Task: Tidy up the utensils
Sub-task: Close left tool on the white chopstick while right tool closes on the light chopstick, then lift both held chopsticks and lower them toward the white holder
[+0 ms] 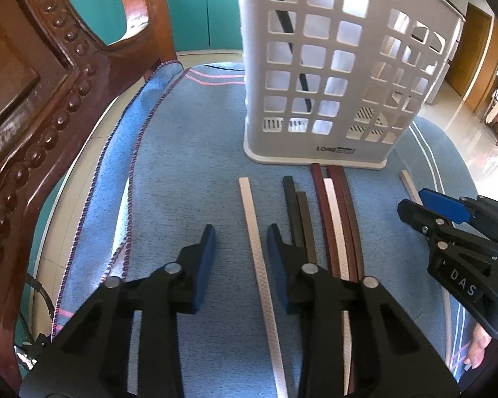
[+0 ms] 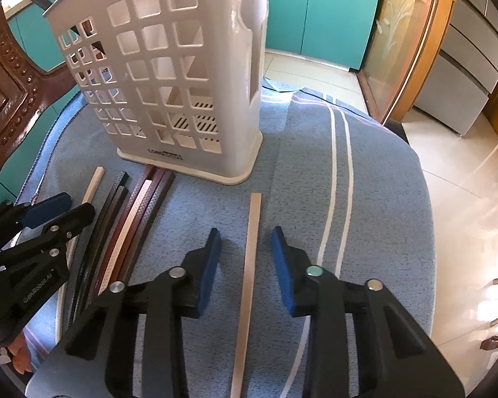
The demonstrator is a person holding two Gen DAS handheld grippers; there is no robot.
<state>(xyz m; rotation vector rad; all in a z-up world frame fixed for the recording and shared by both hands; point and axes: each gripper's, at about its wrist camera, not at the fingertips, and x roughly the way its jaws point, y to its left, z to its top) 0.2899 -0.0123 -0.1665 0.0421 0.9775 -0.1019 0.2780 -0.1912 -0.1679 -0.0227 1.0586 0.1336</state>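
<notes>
A white perforated utensil holder (image 1: 315, 66) (image 2: 169, 76) stands upright on a blue towel (image 1: 189, 172) (image 2: 381, 199), with a black stick leaning inside it. Several chopsticks lie in front of it: a black pair (image 1: 293, 212), maroon ones (image 1: 318, 199) with a white one between them. My left gripper (image 1: 241, 229) is open and straddles a white chopstick (image 1: 254, 232); its pads do not touch it. My right gripper (image 2: 245, 230) is open around a beige chopstick (image 2: 253, 232) lying apart on the right, also untouched. Each gripper shows in the other's view (image 1: 413, 199) (image 2: 79, 204).
A carved wooden chair back (image 1: 49, 99) (image 2: 3, 99) rises at the left edge of the towel. Teal cabinets (image 1: 196, 6) (image 2: 322, 13) stand behind. Tiled floor (image 2: 464, 199) lies beyond the towel's right edge. A person's fingers (image 1: 478, 348) show low at the right.
</notes>
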